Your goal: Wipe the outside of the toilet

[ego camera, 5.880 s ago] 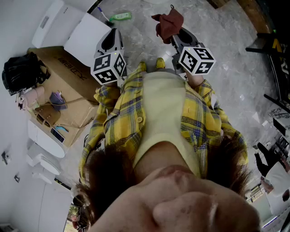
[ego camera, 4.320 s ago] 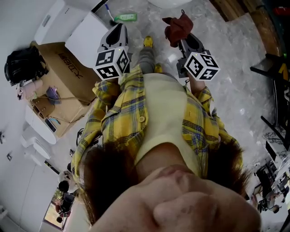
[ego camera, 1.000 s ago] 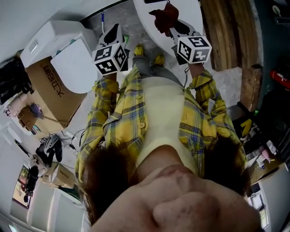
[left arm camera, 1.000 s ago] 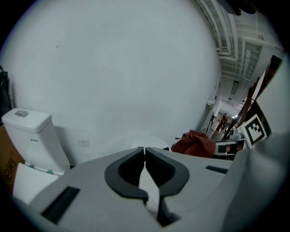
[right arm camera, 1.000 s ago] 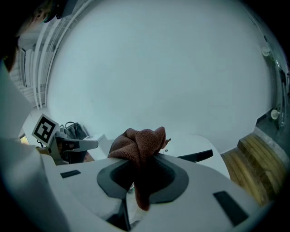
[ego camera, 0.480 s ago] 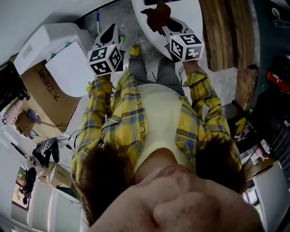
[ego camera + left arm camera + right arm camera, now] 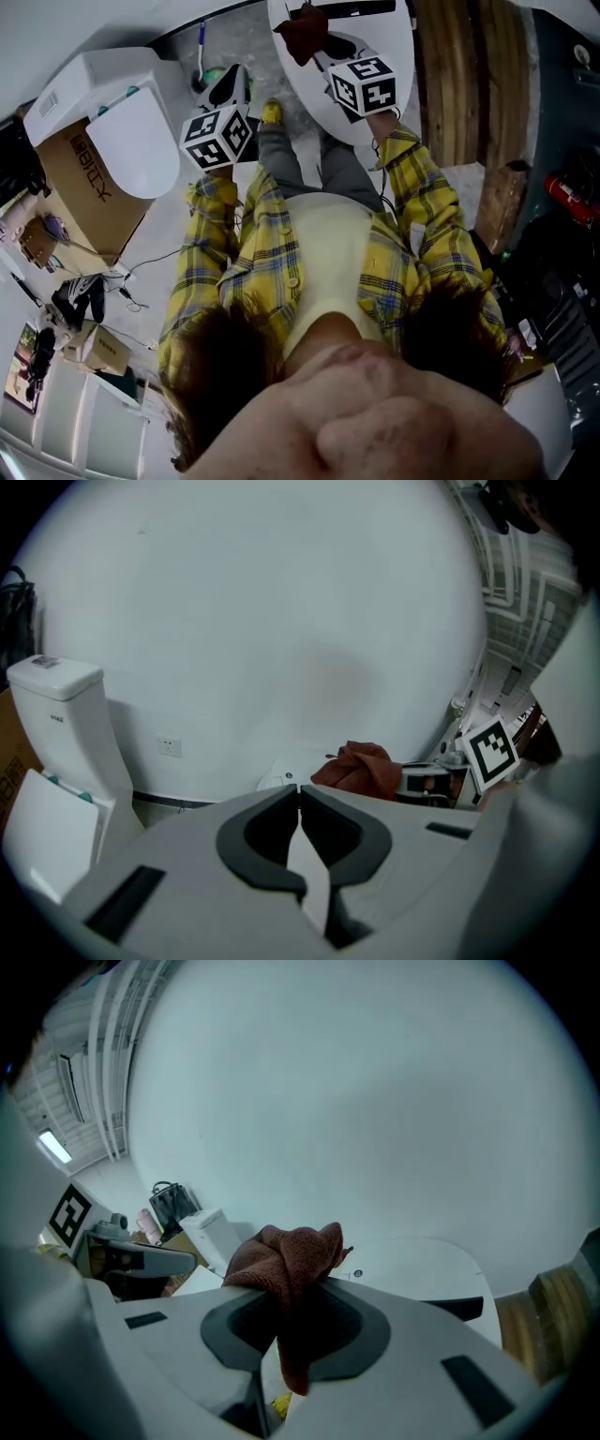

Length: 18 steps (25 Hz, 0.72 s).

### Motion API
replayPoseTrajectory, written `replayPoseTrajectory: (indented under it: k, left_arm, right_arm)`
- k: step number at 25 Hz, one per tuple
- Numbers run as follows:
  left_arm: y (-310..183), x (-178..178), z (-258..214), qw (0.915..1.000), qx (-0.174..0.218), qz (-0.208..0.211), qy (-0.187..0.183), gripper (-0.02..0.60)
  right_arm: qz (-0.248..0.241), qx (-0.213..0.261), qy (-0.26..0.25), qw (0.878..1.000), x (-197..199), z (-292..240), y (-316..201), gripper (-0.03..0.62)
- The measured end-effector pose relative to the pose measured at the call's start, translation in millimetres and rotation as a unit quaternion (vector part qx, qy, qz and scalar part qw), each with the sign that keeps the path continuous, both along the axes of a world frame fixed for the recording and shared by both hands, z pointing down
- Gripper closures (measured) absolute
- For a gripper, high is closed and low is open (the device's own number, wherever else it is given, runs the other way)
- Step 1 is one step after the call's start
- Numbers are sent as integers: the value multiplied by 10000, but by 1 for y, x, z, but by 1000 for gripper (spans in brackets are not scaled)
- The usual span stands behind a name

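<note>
The toilet (image 7: 398, 56) sat at the top of the head view, right by the person's feet. A moment before it was farther off. The person had walked up to it, so wiping could start. Its long oval lid ran away from the person, with the round end nearest them. The right tongs (image 7: 317, 52) pinched a red cloth (image 7: 302, 30) over the lid. The left tongs (image 7: 299, 794) were pressed together with nothing in them.

No word reads clearly. The cardboard box (image 7: 70, 202) just left of the raised-lid toilet (image 7: 141, 141) carries dark block lettering (image 7: 92, 169), upside down and too distorted to spell out. A small grey label (image 7: 57, 718) on that toilet's tank front and another (image 7: 44, 663) on its top are too small to read
</note>
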<state>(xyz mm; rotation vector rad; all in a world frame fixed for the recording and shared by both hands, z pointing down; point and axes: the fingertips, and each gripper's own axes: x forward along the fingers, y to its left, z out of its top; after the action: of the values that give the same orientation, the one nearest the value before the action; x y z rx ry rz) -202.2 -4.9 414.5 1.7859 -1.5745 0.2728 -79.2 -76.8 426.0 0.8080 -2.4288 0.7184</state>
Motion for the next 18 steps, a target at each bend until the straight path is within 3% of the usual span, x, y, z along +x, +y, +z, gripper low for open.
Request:
replayPoseTrajectory:
  k: [6, 18]
  left_arm:
    - [-3, 16, 20, 9993, -70, -210, -311, 566]
    - [-41, -1, 55, 9963, -131, -525, -663, 568]
  right_arm:
    - [-350, -94, -28, 9993, -3, 23, -19, 514]
    - [-721, -82, 8, 9974, -33, 63, -54, 514]
